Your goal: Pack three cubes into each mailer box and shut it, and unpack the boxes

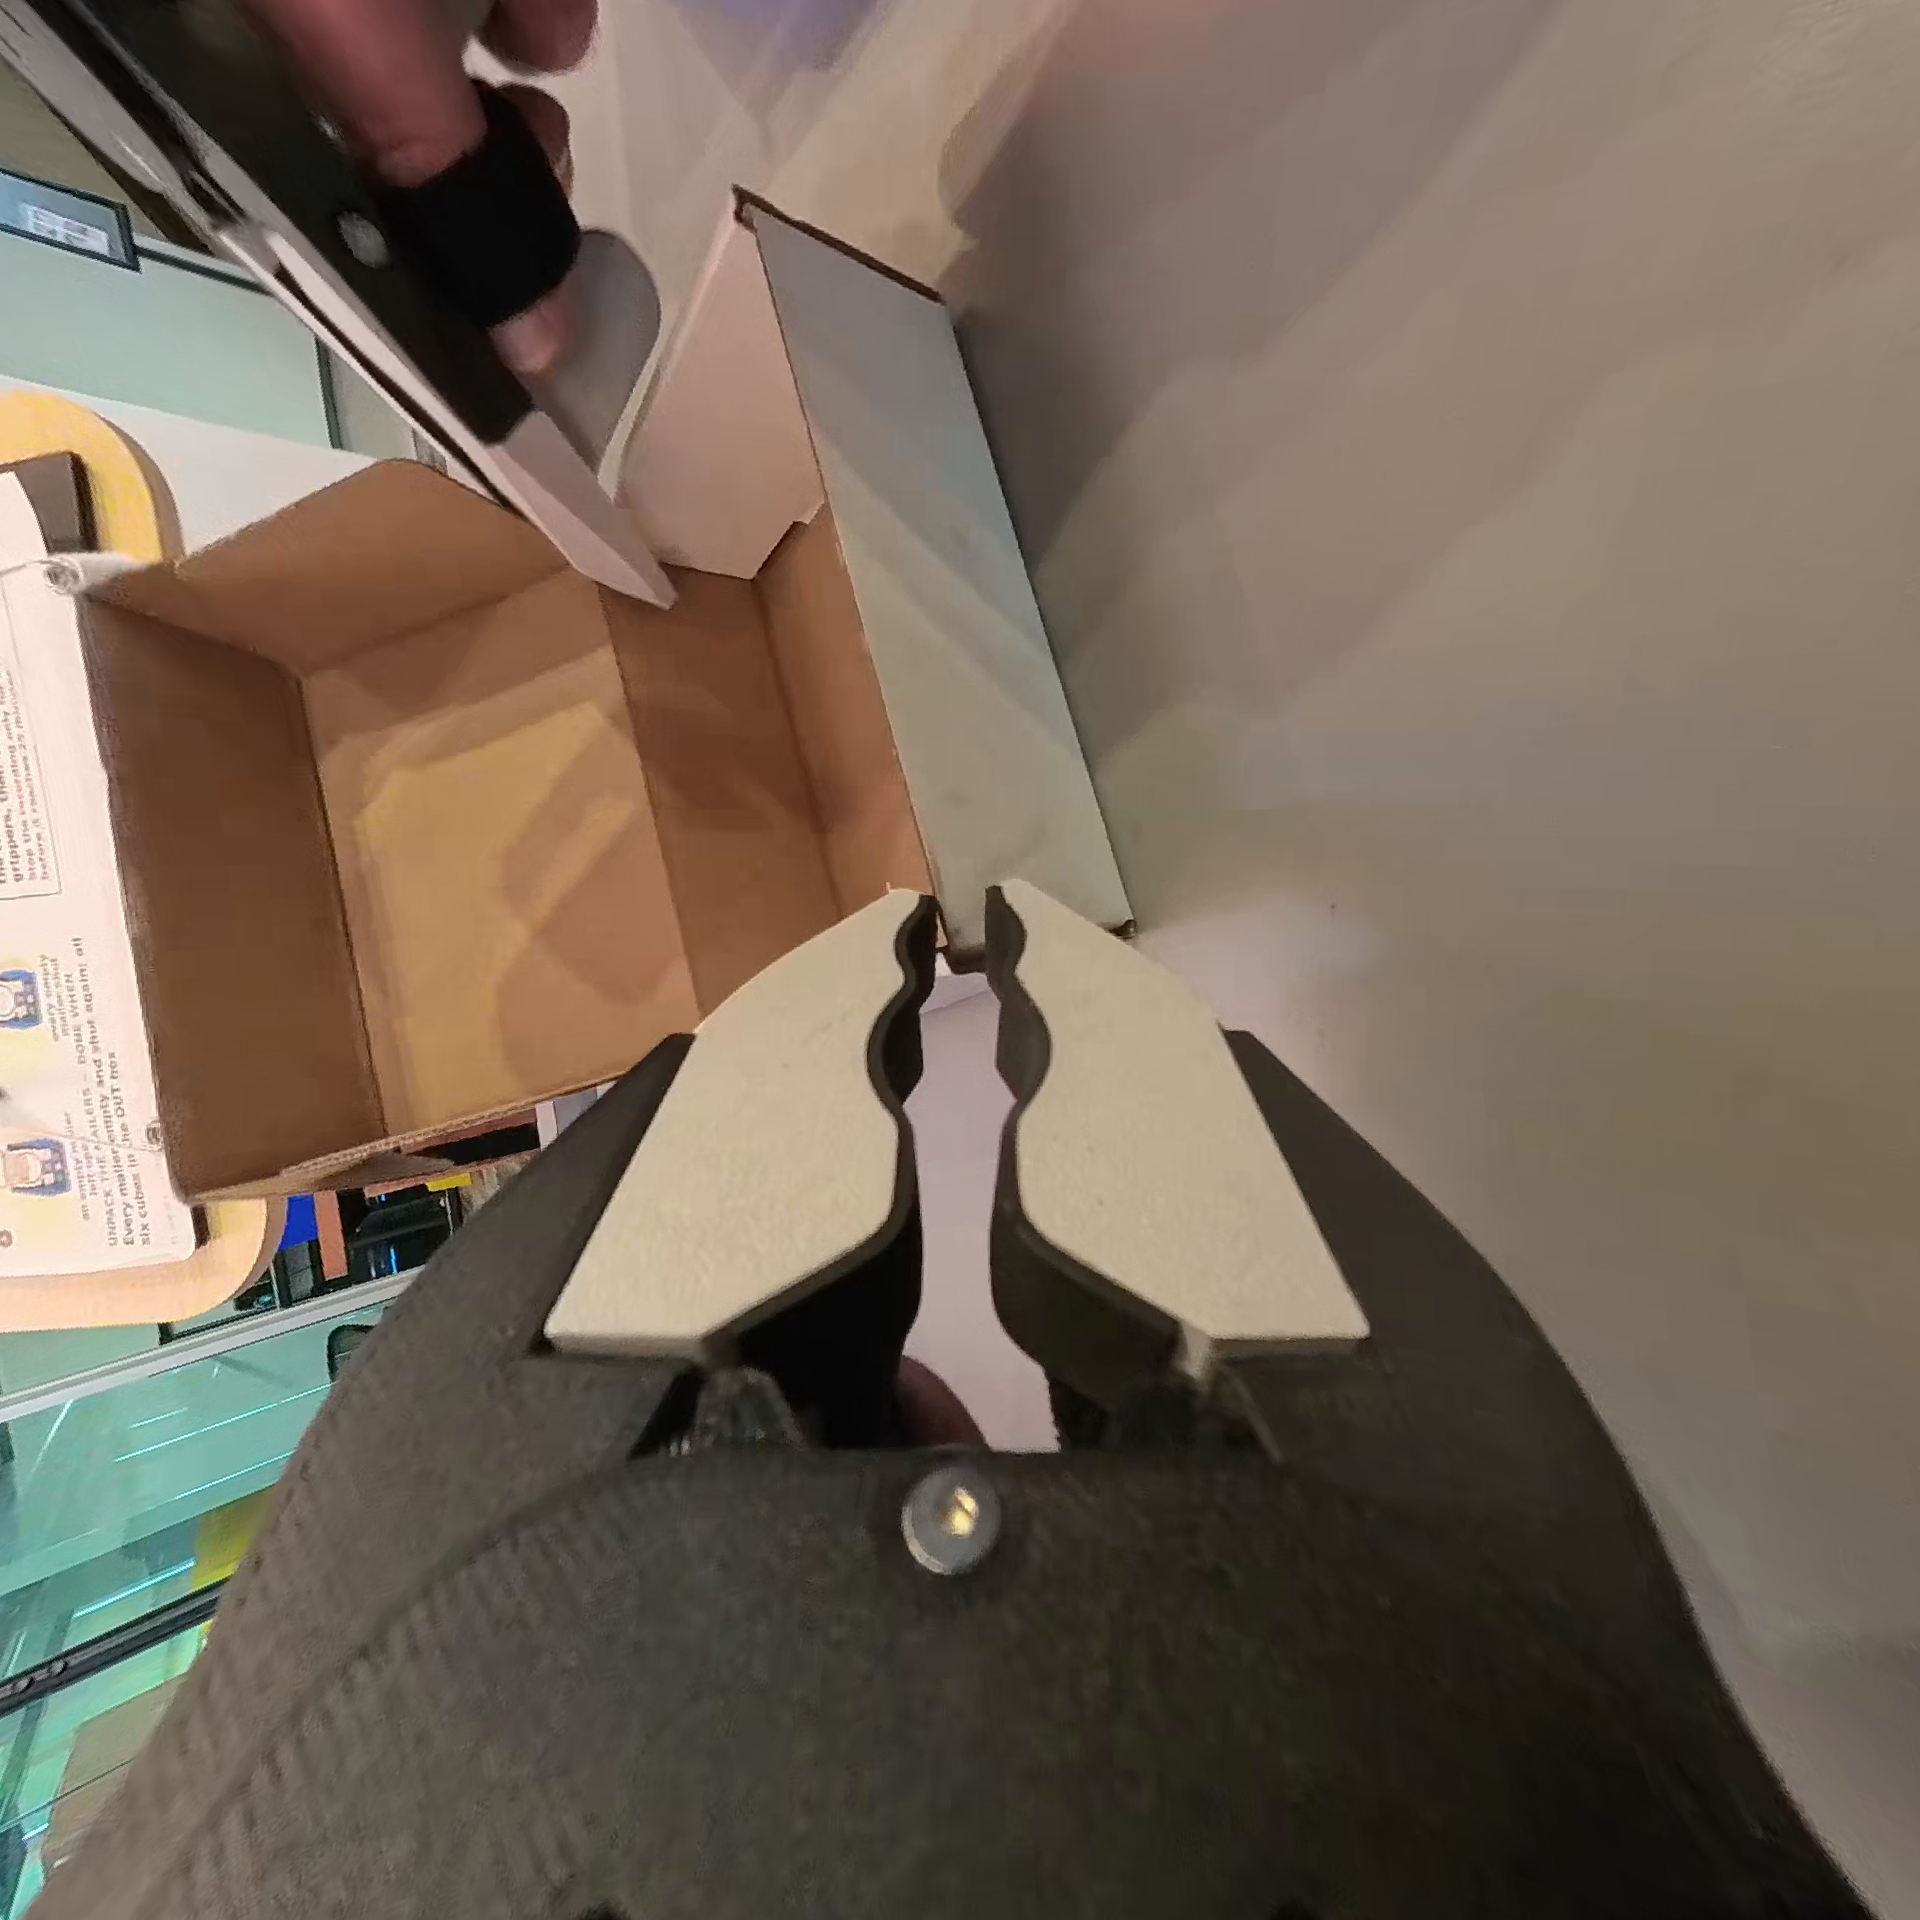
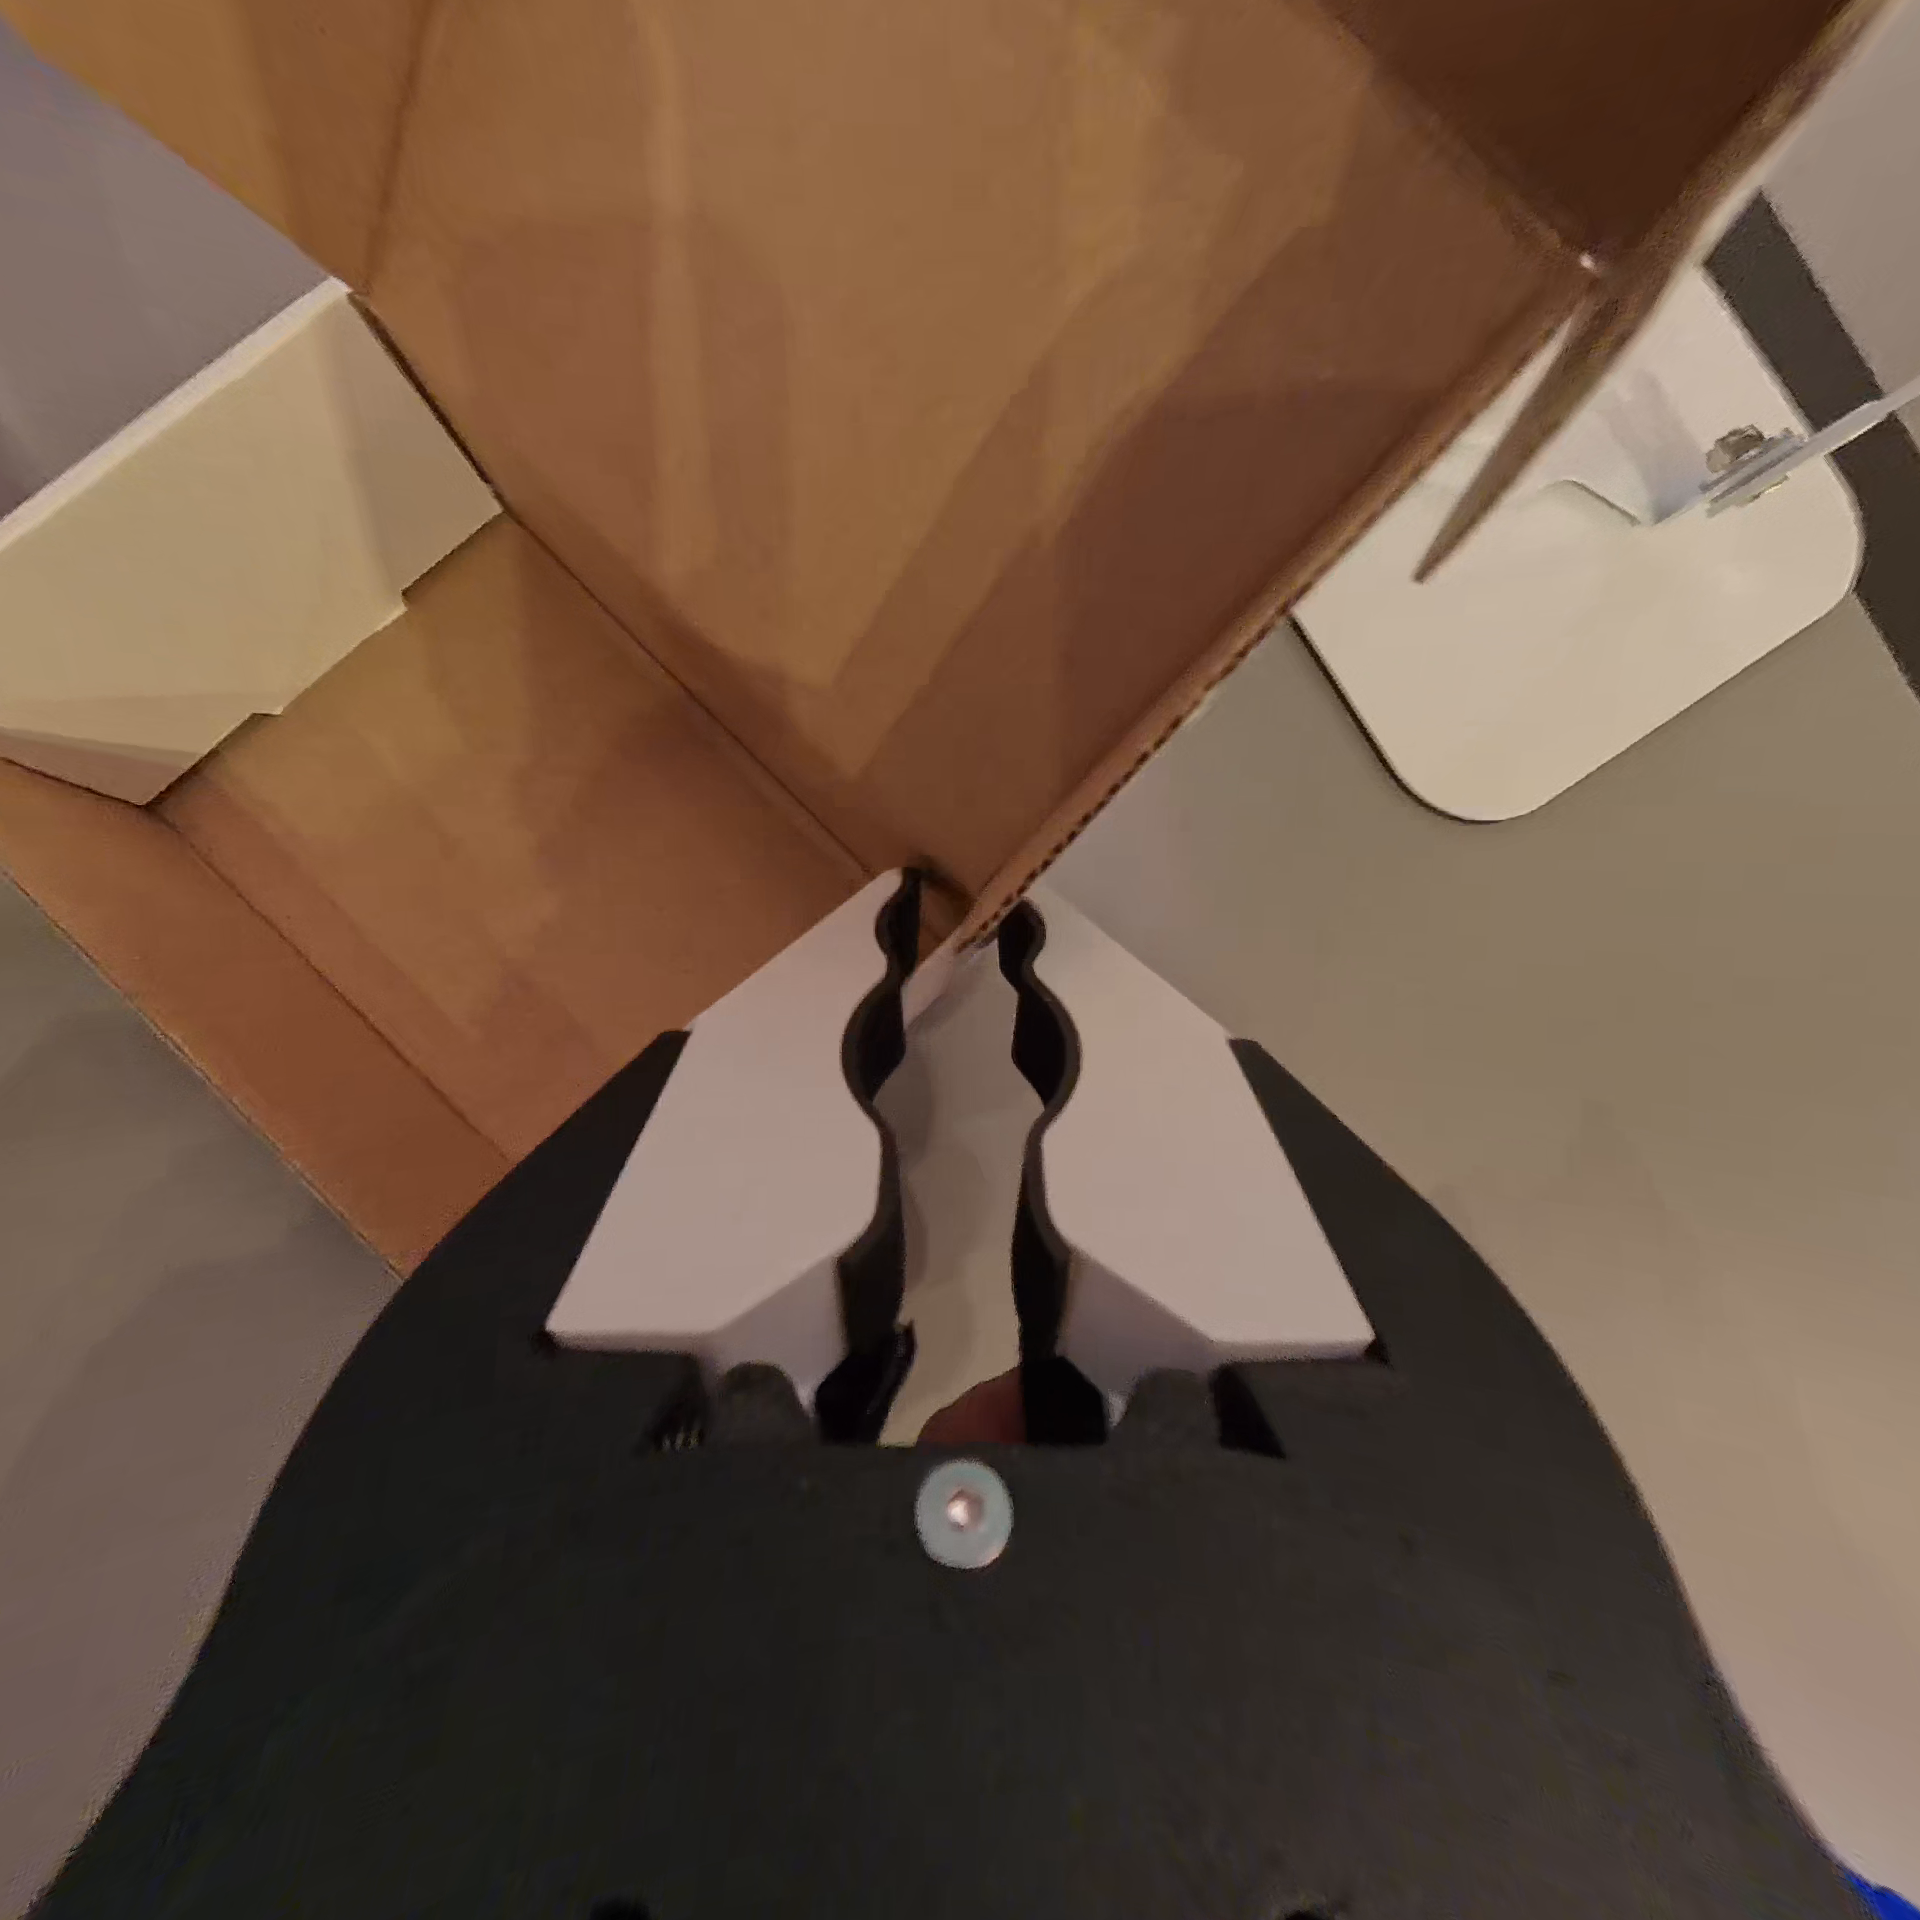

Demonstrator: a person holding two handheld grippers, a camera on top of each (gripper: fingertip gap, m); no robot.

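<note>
A pale table (image 1: 1558, 935) is carrying one open mailer box (image 1: 499, 831), brown inside and white outside, lying tipped so its hollow is facing the left wrist camera. No cubes are showing in it in either view; the inside is looking bare, so it is either waiting to be filled or already unpacked. Its lid (image 1: 935, 582) is standing out as a long white panel, with a side flap (image 1: 717, 416) folded beside it.

Beyond the box, a printed sheet (image 1: 62, 883) is lying on a round-cornered wooden board (image 1: 94, 436).

The right gripper (image 2: 961, 914) is pinching a corner of the box wall (image 2: 1195, 748): the corrugated edge is running down between its fingers, which are nearly together on it. In the left wrist view this tool is reaching in from the top with a hand (image 1: 468, 125) on it. The left gripper (image 1: 963, 914) is sitting at the near corner of the lid, jaws slightly parted; the card edge seems to lie in the gap, but I cannot tell whether it is actually being squeezed.

The box is likely handling as light, stiff along its creases and springy at the flaps, with a smooth white skin that may slip. Single-wall edges near corners are probably offering the firmest hold; mid-panel grips would be bending it.
</note>
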